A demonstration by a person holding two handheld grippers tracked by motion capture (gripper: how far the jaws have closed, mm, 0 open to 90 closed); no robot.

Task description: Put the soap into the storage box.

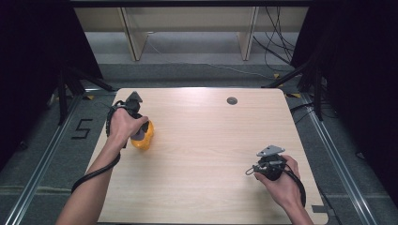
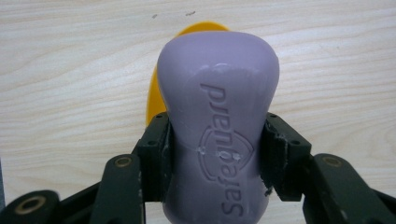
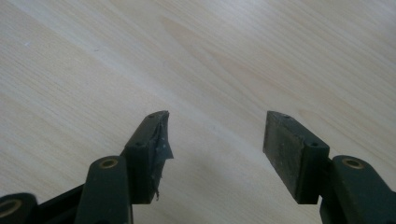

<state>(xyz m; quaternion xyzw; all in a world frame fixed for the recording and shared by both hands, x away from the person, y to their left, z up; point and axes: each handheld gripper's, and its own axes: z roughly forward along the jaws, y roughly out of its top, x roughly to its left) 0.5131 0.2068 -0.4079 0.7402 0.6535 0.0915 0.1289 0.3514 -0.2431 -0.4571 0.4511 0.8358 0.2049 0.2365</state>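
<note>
At the left side of the wooden table, a little toward the far edge, the left gripper sits with its jaws clamped on the waist of a purple soap bar, whose face is stamped with a shield and the word "Safeguard". Directly beneath the bar lies a yellow dish; in the left gripper view its rim peeks out past the far end and one side of the soap, and whether the bar already touches it is hard to tell. The person's left hand wraps the gripper from above, forearm slanting in from the near left, cable looping beside the wrist. Farther right, near the table's far edge, is a small dark round hole. Nothing stands between the two grippers but bare wood. At the near right, well apart from the dish, the right gripper hovers low over the tabletop with its jaws spread wide and nothing between them, held by the right hand, its grey plate facing up.
</note>
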